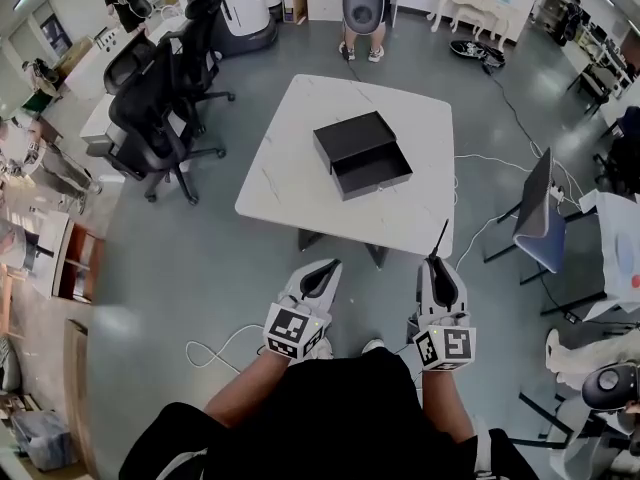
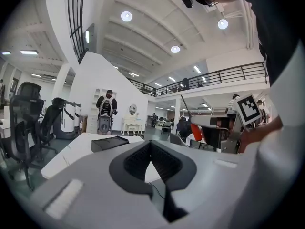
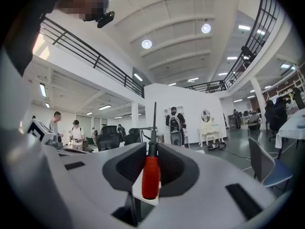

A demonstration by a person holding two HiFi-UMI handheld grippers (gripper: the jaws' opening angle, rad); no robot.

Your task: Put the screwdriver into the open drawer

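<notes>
Screwdriver [image 3: 151,175], clamped at its red handle in the right claw [image 1: 440,271]: carry it far over the worktop [image 1: 290,158] into the open drawer [image 1: 372,175]; left claw [image 2: 151,149] closed, empty.

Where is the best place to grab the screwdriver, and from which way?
By its fat red handle, squeezed from both sides. The handle is thick and easy to pinch; the metal shaft is thin and would probably slip. The right gripper holds the screwdriver that way now, shaft poking out past its tips.
</notes>
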